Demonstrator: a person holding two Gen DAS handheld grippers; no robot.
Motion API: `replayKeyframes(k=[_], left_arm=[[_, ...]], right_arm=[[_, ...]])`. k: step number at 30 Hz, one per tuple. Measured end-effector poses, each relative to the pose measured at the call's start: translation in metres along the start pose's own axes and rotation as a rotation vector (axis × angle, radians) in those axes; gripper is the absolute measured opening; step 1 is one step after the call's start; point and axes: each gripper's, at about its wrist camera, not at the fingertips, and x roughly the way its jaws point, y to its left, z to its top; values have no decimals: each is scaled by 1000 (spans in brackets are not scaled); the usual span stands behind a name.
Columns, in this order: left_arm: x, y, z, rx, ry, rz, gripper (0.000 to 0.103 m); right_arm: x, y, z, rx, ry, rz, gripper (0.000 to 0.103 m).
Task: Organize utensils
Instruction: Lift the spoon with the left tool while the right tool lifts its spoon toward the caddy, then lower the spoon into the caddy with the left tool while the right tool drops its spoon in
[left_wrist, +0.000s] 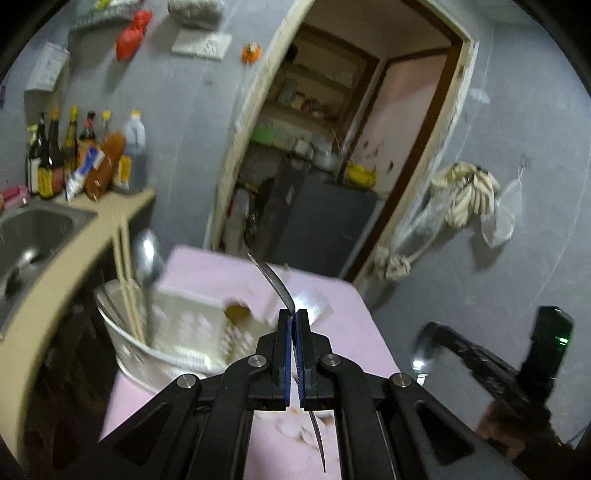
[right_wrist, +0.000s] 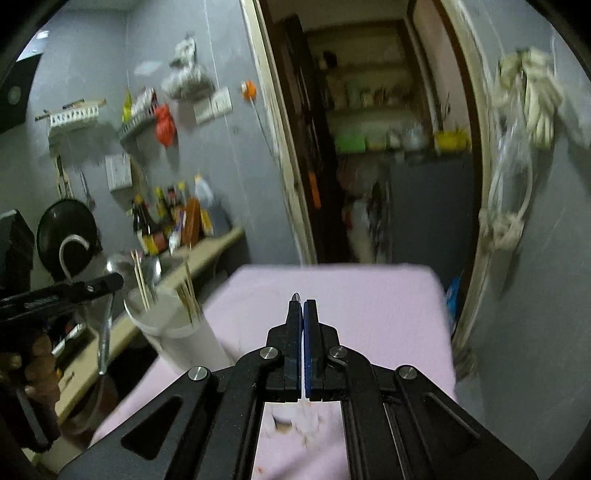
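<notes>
My left gripper (left_wrist: 294, 314) is shut on a thin metal utensil (left_wrist: 271, 277) that curves up past the fingertips and hangs below the jaws. It is raised over the pink-covered table (left_wrist: 354, 332). To its left stands a white utensil holder (left_wrist: 155, 343) with chopsticks (left_wrist: 127, 280) and a metal spoon (left_wrist: 146, 258) in it. My right gripper (right_wrist: 303, 302) is shut, and a small metal tip (right_wrist: 295, 297) pokes out at its fingertips. In the left wrist view a shiny spoon (left_wrist: 419, 363) hangs under the right gripper (left_wrist: 424, 328). The right wrist view shows the left gripper (right_wrist: 114, 280) beside the holder (right_wrist: 177, 332).
A steel sink (left_wrist: 33, 229) and sauce bottles (left_wrist: 74, 155) sit on the counter at the left. A dark pan (right_wrist: 66, 232) hangs on the grey wall. An open doorway (right_wrist: 369, 147) lies beyond the table. A hand (right_wrist: 33, 369) grips the left tool.
</notes>
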Motion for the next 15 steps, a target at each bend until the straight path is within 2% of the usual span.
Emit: replayKeyframes(k=[5,9,15], left_arm=[[-5,28,33,0,-91,37,3],[-3,48,51,7,-152,76,3],[6,68,68,29,-206,120,3]], right_arm=[[-12,33,42,-40,-118,-20,1],[-12,70,68,-83,-220,-70,1],[1,125,84,-169,-329,-172,1]])
